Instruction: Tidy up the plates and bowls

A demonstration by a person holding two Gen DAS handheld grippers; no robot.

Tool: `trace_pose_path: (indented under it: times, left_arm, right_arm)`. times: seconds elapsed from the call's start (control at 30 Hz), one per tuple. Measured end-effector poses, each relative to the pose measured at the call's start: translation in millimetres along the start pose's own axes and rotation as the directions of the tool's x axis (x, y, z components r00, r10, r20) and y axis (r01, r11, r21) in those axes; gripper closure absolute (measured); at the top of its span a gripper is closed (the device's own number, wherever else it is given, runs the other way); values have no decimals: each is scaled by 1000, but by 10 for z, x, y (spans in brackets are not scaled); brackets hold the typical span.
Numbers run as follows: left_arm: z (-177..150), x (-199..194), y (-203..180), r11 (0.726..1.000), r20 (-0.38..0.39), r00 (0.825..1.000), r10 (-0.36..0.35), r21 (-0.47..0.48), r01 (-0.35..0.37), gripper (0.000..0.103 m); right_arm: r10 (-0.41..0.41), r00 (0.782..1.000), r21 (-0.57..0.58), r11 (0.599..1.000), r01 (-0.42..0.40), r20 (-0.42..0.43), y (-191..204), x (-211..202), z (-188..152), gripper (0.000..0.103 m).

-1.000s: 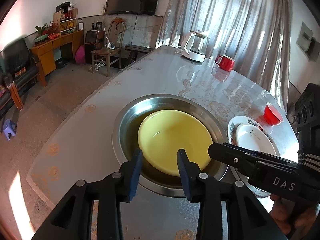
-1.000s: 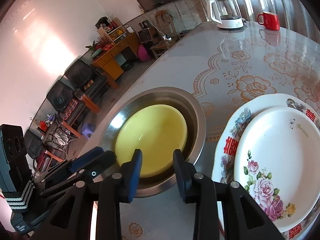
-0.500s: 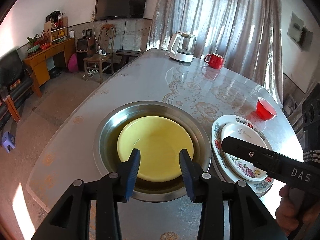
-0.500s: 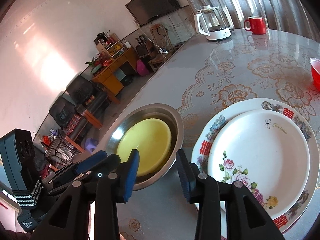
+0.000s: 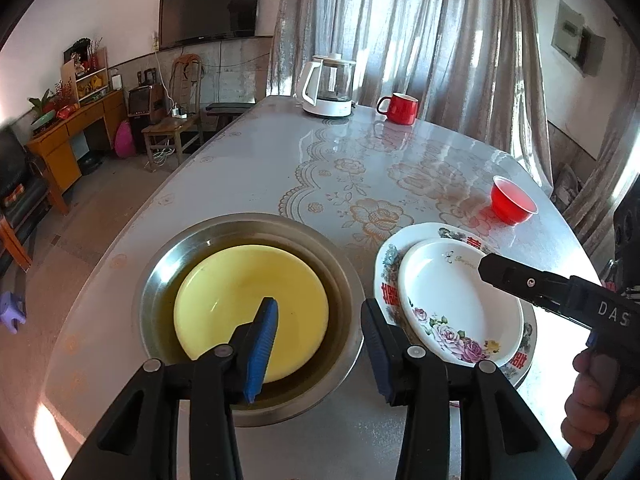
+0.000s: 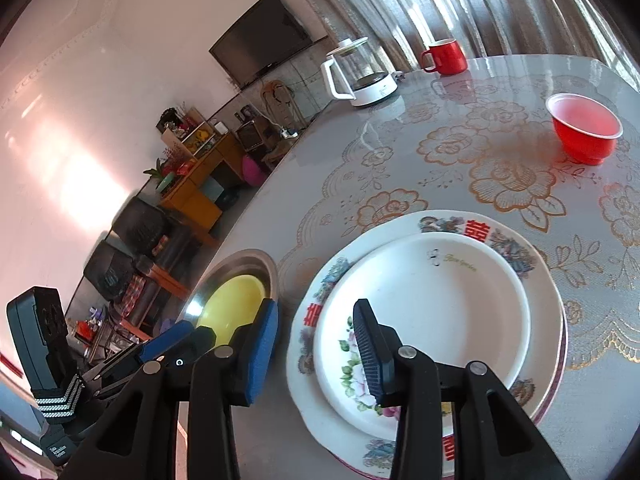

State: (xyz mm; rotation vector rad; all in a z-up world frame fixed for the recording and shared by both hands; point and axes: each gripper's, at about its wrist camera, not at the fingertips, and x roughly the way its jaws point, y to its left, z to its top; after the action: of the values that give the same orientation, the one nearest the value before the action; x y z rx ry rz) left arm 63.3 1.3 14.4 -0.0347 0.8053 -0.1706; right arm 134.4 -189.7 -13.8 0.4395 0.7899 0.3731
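Note:
A yellow bowl (image 5: pixel 244 292) sits inside a steel basin (image 5: pixel 340 264) on the table; it also shows in the right wrist view (image 6: pixel 234 304). To its right a small white floral plate (image 5: pixel 452 296) lies stacked on a larger patterned plate (image 5: pixel 386 280). In the right wrist view the small plate (image 6: pixel 440 300) lies on the large plate (image 6: pixel 548 300). My left gripper (image 5: pixel 318 336) is open and empty over the basin's near right rim. My right gripper (image 6: pixel 316 340) is open and empty over the plates' left edge, and shows in the left wrist view (image 5: pixel 520 280).
A red plastic bowl (image 5: pixel 512 200) stands beyond the plates, also in the right wrist view (image 6: pixel 584 128). A red mug (image 5: pixel 398 108) and a glass kettle (image 5: pixel 328 88) stand at the table's far end. The table edge runs along the left, with floor and furniture beyond.
Both grippers have pulled back and shifted right, away from the basin and toward the plates. Both stay open and empty. The bowl and plates have not moved.

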Motion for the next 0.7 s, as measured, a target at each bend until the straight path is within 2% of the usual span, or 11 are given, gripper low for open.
trace_pose_path:
  times: [0.17, 0.33, 0.7]
  left_arm:
    - [48, 49, -136, 999, -7, 1000, -7, 39, 7, 53]
    - [131, 118, -311, 996, -12, 1000, -18, 82, 19, 46]
    - [341, 390, -711, 989, -56, 998, -37, 140, 44, 43]
  right_arm:
    - [-35, 999, 47, 998, 34, 29, -234, -115, 23, 48]
    - [-67, 995, 94, 994, 61, 68, -474, -276, 64, 46]
    - [-158, 981, 181, 974, 136, 110, -996, -584, 156, 42]
